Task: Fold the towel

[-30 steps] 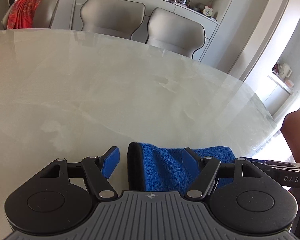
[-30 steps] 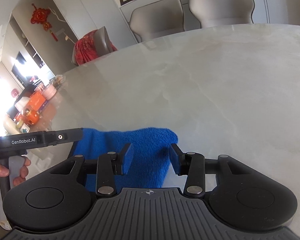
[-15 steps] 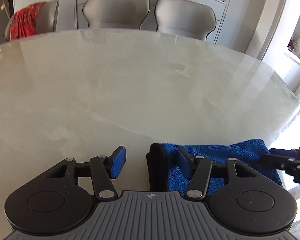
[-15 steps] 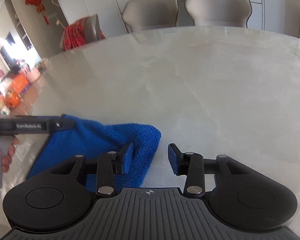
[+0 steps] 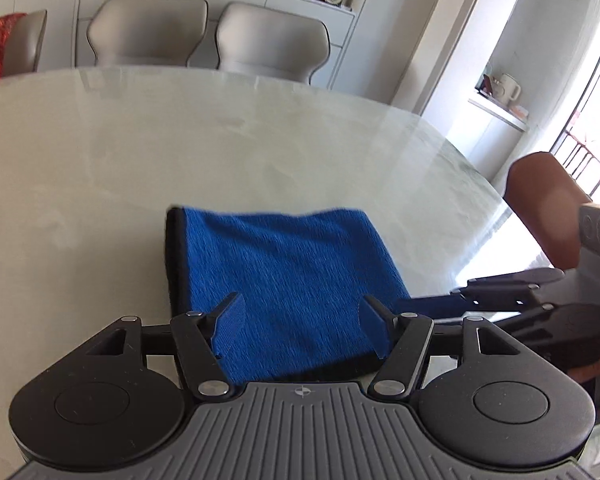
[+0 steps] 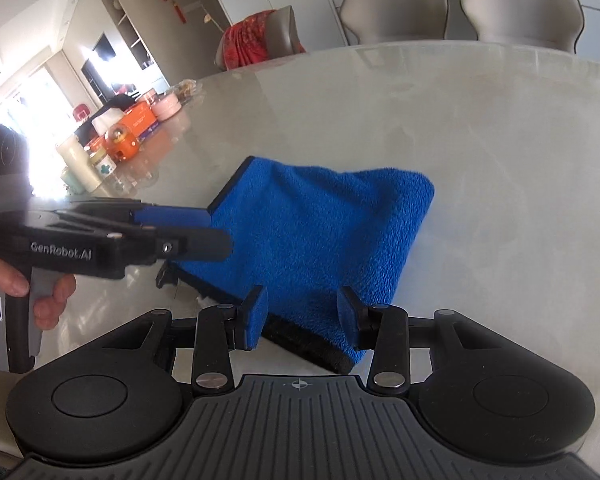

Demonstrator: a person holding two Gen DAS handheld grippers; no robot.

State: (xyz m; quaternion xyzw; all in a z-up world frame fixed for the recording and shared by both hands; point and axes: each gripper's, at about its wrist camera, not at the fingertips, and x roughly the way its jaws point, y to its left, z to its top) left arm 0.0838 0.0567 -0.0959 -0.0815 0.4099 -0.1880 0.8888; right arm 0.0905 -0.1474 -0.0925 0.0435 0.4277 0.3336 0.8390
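Observation:
A blue towel [image 5: 288,276] with a black hem lies folded on the pale marble table [image 5: 140,152]. It also shows in the right wrist view [image 6: 320,236]. My left gripper [image 5: 306,328] is open and empty, held above the towel's near edge. My right gripper [image 6: 302,314] is open and empty, over the towel's near hem. The left gripper shows from the side in the right wrist view [image 6: 172,232], its pad beside the towel's left edge. The right gripper shows at the right in the left wrist view [image 5: 500,296].
Two grey chairs [image 5: 204,36] stand behind the table, and one with a red cloth [image 6: 256,38] to the left. Jars, boxes and an orange item [image 6: 120,140] crowd the table's far left end. The table edge [image 5: 480,200] runs close on the right.
Both grippers have let the towel go and pulled back and up. The towel now lies flat and folded in full view. Both pairs of jaws are wider open.

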